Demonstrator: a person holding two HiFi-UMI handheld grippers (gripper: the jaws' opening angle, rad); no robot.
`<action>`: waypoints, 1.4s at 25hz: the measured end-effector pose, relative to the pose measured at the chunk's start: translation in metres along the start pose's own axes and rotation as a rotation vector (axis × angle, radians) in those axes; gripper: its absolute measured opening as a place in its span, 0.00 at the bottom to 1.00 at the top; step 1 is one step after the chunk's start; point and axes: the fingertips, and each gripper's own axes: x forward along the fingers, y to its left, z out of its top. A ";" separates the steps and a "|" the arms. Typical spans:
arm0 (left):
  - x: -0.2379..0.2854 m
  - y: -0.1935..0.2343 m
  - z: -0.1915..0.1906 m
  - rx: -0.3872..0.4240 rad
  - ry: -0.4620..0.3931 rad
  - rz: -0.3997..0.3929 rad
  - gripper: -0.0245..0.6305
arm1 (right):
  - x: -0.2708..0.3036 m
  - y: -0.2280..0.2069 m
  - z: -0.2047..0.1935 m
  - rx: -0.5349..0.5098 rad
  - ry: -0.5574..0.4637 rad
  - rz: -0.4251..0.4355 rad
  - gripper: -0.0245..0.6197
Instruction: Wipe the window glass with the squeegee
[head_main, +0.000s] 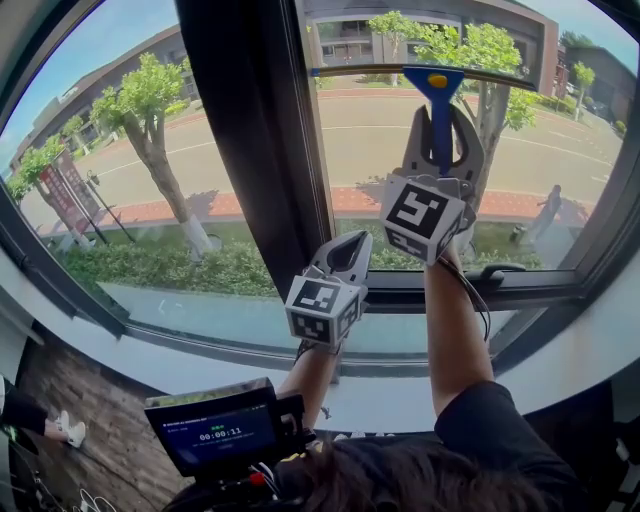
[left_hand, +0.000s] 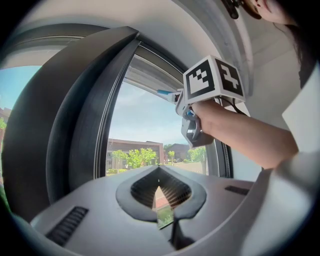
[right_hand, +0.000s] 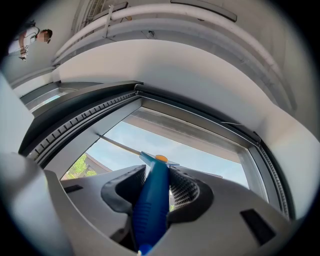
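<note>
Grips the blue squeegee (head_main: 437, 88) by its handle in the right tongs (head_main: 441, 125), up high against the window glass (head_main: 370, 150), with the blade lying along the pane's top edge. Holds the left tongs (head_main: 352, 245) closed on nothing, lower down, just beside the dark frame post (head_main: 245, 140). Cannot follow the blade's full length in the right gripper view. Loses the handle's lower end between the pads.
</note>
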 end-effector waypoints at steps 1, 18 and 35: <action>0.000 0.000 0.000 -0.001 -0.001 -0.001 0.04 | -0.001 0.001 -0.001 0.006 0.001 0.006 0.26; -0.004 -0.004 -0.015 -0.018 0.024 -0.016 0.04 | -0.027 0.011 -0.034 -0.041 0.047 0.052 0.26; -0.007 -0.013 -0.028 -0.064 0.044 -0.042 0.04 | -0.047 0.022 -0.055 0.121 0.108 0.116 0.26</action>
